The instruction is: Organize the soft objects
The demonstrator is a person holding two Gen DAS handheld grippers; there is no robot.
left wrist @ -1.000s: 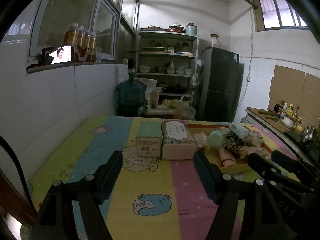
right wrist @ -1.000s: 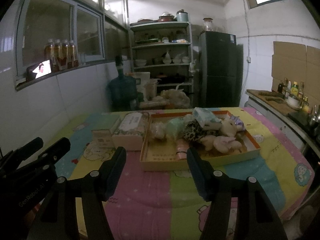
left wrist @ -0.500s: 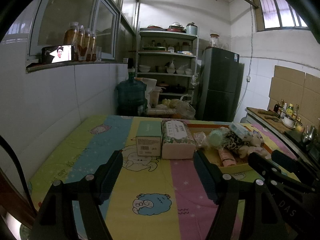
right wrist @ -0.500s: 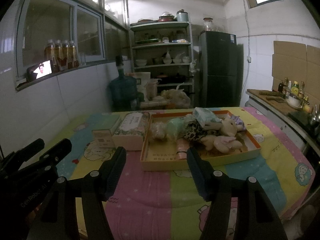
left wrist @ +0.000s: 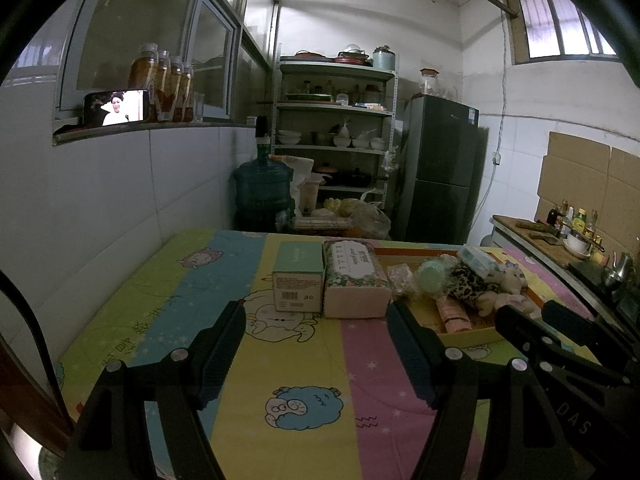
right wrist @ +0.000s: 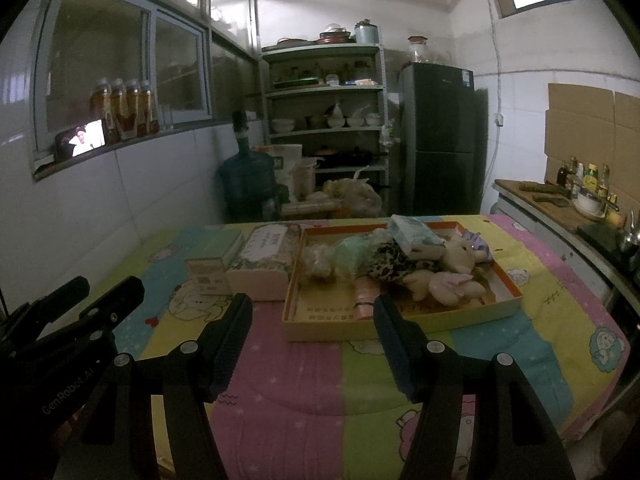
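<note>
Cartoon-print quilted table cover [right wrist: 320, 380] in a tiled kitchen, two boxes and one tray on it.

Shallow orange-rimmed cardboard tray [right wrist: 404, 320] at 12 o'clock holds overlapping soft toys [right wrist: 436, 276], too tangled to count; green carton [left wrist: 298, 276] and floral tissue pack [left wrist: 354, 280] touch. Left gripper [left wrist: 316, 324] and right gripper [right wrist: 312, 316] gape, empty.

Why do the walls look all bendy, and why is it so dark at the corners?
Left wrist view: the fisheye lens bends the tiled wall and leaves black corners; the window glows bright. Right wrist view: same bending, dim room, and the tray of soft toys looks a bit fuzzy.
</note>
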